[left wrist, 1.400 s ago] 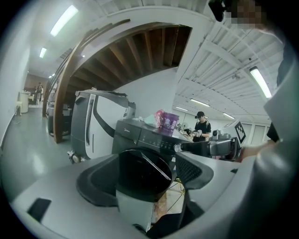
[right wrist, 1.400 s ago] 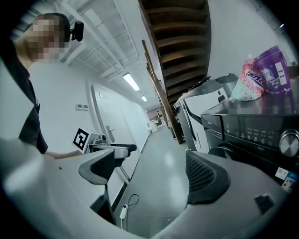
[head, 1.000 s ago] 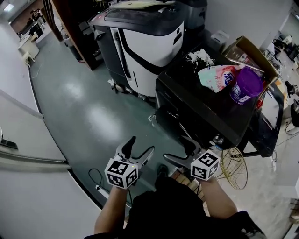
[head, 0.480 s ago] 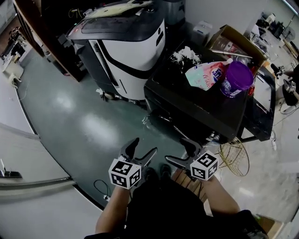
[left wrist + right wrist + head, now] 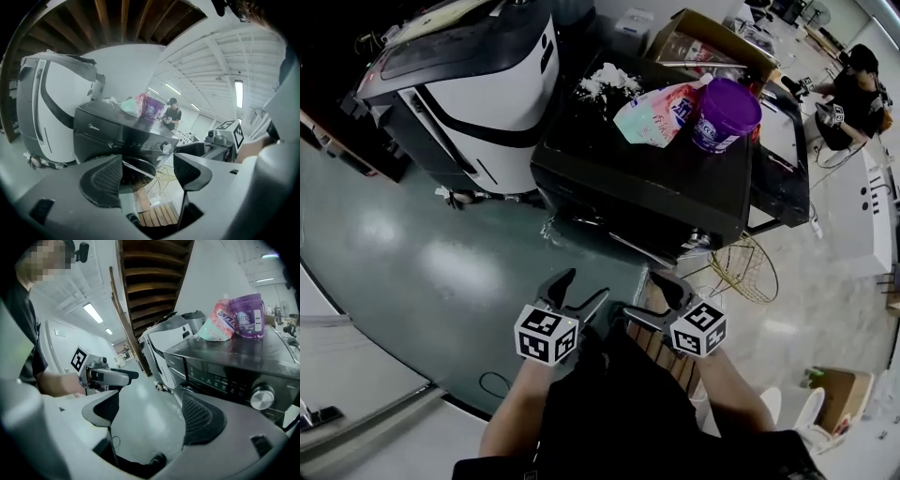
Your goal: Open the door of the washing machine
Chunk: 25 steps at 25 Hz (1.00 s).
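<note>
The black front-loading washing machine [image 5: 647, 183] stands just ahead of me, its front facing my grippers. In the left gripper view its round door [image 5: 138, 169] shows between the jaws, still some way off. The control knob [image 5: 261, 398] appears in the right gripper view. My left gripper [image 5: 584, 286] and right gripper [image 5: 649, 298] hover side by side in front of the machine, apart from it. Both are open. Their jaws have just been closing a little, with nothing between them.
A purple tub [image 5: 725, 112] and a pink detergent bag [image 5: 656, 112] sit on the washer's top. A white-and-black machine [image 5: 469, 94] stands to its left, a gold wire basket [image 5: 745, 267] to its right. A wooden slatted board [image 5: 661, 342] lies by my feet. A person [image 5: 853, 84] sits far right.
The washer has come closer and more to the middle of the head view. Both grippers have tipped downward toward its front, and their jaws have narrowed slightly.
</note>
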Available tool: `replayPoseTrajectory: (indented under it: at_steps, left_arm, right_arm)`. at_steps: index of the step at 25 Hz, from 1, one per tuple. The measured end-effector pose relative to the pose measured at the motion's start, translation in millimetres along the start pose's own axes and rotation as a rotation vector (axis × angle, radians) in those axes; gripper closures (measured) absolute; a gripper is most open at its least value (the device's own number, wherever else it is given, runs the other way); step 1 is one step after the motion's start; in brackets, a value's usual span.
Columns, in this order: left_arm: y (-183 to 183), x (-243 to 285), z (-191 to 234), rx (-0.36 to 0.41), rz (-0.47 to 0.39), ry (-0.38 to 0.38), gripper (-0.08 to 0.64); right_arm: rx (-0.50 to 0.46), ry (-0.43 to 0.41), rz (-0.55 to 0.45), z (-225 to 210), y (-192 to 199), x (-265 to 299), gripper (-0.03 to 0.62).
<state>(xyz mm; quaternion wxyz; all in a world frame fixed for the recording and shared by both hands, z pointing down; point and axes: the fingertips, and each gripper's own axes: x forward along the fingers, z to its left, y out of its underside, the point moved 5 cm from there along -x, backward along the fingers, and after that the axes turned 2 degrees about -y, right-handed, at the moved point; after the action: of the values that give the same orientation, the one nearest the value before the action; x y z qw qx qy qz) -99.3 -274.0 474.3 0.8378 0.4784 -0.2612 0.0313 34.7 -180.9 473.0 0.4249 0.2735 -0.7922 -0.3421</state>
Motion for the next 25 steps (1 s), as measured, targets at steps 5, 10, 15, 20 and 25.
replayPoseTrajectory:
  at_steps: [5, 10, 15, 20, 25]
  left_arm:
    - [13, 33, -1, 0.026, 0.084, 0.032, 0.206]
    - [11, 64, -6, 0.072, 0.147, 0.063, 0.209]
    - [9, 97, -11, 0.122, 0.186, 0.089, 0.209]
    - [16, 130, -15, 0.126, 0.22, 0.09, 0.209]
    - [35, 147, -17, 0.127, 0.275, 0.078, 0.21]
  right_arm:
    - [0.026, 0.083, 0.009, -36, 21, -1, 0.167]
    - [0.074, 0.154, 0.009, -66, 36, 0, 0.176]
    - [0.135, 0.21, 0.016, -97, 59, -3, 0.202]
    - [0.183, 0.266, 0.067, -133, 93, 5, 0.227]
    - [0.169, 0.313, 0.126, -161, 118, 11, 0.239]
